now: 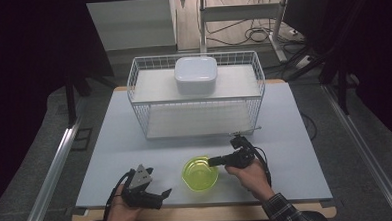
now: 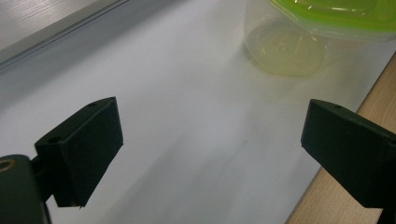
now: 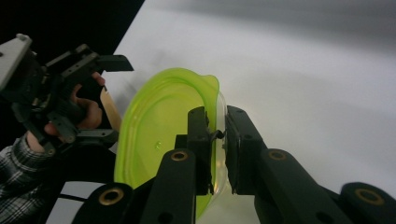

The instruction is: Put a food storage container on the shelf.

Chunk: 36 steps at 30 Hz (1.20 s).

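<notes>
A lab: black curtains (image 1: 27,73) around a white table (image 1: 135,143); loose cables (image 1: 251,35) on the floor.

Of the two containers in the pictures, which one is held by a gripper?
The green container on the near table: the right gripper pinches its rim. The white container stands untouched atop the wire rack.

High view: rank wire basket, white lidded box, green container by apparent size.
1. wire basket, clearly largest.
2. white lidded box.
3. green container, slightly smaller looking than the box, though nearer the camera, so that pair is unsure.
</notes>
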Available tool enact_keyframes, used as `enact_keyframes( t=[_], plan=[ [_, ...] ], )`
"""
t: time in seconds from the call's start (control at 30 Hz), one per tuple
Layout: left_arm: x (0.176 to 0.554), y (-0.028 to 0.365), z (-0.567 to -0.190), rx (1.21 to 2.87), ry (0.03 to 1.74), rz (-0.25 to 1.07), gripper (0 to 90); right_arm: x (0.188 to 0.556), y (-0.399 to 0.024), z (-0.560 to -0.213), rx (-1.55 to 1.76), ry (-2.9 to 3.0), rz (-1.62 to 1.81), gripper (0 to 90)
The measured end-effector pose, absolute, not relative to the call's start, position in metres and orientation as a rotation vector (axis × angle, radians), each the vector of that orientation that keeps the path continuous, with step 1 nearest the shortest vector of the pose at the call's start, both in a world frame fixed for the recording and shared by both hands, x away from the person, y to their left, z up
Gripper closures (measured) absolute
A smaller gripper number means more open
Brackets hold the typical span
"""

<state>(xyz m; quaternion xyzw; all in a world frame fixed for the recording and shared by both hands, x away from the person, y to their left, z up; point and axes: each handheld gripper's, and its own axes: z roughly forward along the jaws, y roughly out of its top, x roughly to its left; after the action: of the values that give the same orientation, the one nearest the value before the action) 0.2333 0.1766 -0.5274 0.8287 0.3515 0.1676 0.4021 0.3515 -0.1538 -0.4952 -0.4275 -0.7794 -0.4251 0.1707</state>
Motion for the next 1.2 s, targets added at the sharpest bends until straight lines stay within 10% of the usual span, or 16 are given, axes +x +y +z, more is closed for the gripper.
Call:
enact_keyframes(
  t=[1.2],
  plan=[
    [0.234, 0.18, -0.526, 2.071, 0.907, 0.437, 3.2, 0.367, -0.183, -0.389, -1.218, -2.096, -1.513, 82.3]
  ],
)
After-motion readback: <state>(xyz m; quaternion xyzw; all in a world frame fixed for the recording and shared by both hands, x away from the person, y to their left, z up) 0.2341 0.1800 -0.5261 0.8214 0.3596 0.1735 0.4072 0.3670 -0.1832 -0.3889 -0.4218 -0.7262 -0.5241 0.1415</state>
